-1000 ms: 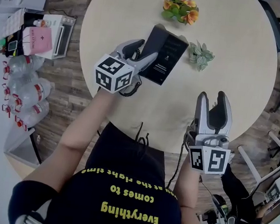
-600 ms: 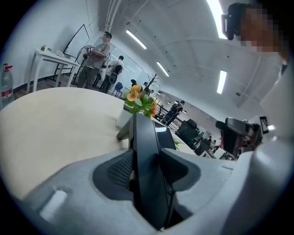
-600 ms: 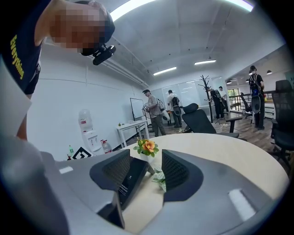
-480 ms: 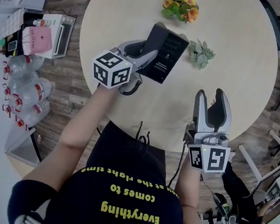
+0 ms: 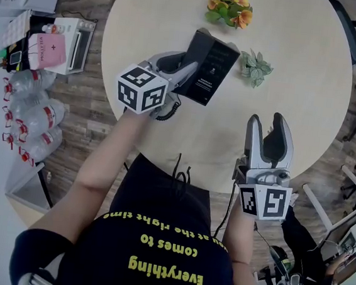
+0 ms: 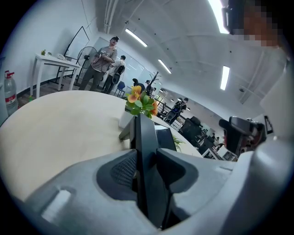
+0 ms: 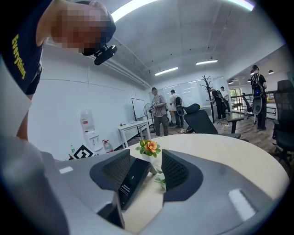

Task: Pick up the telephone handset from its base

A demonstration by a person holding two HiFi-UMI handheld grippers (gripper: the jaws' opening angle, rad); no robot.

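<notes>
The black telephone base (image 5: 212,73) lies on the round beige table (image 5: 300,63), with the handset (image 5: 196,46) along its left side. My left gripper (image 5: 181,67) straddles the handset's near end. Its jaws are closing, and in the left gripper view both pads (image 6: 120,169) press against the upright black handset (image 6: 143,133). The handset still rests at the base (image 6: 164,137). A coiled cord (image 5: 166,112) hangs under that gripper. My right gripper (image 5: 268,124) hovers open over the table's near edge, nothing between its fingers; the telephone (image 7: 131,181) shows far ahead of it.
An orange flower pot (image 5: 230,10) stands beyond the phone and a small green plant (image 5: 255,69) to its right. Office chairs sit off the table's right side. Water bottles (image 5: 32,117) and a white appliance (image 5: 74,42) are on the floor at left.
The left gripper's jaws have drawn together round the handset and it rolled slightly. The right gripper has stayed where it was, open.
</notes>
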